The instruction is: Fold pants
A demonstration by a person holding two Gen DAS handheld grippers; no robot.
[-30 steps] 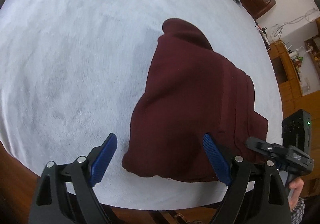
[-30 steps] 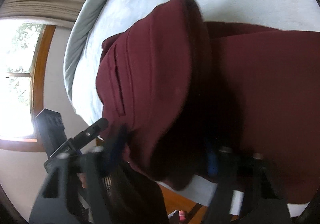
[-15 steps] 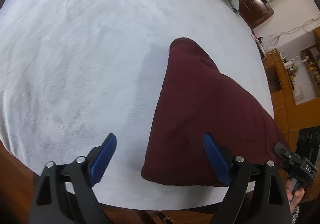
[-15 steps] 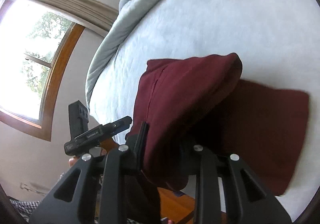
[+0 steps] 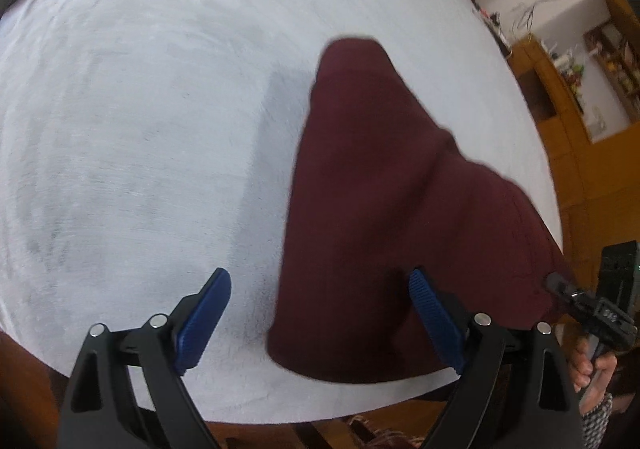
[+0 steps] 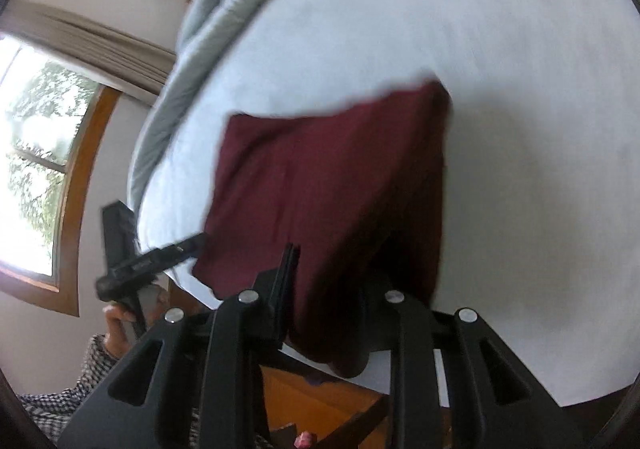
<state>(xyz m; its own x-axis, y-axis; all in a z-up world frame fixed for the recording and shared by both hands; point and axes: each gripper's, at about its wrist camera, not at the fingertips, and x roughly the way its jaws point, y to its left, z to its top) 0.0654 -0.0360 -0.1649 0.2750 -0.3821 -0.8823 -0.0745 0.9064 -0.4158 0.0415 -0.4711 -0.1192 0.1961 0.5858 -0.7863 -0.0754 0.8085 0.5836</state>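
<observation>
On white bed, near its front edge: maroon pants, folded, one corner lifted. Right gripper clamped on pants' near edge. Left gripper w/ fingers spread wide, nothing held, over pants' left edge. Grey blanket at bed's far side.

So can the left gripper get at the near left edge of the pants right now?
Probably yes: the left gripper is open, the pants edge lies between its fingers on the bed, nothing between.
</observation>
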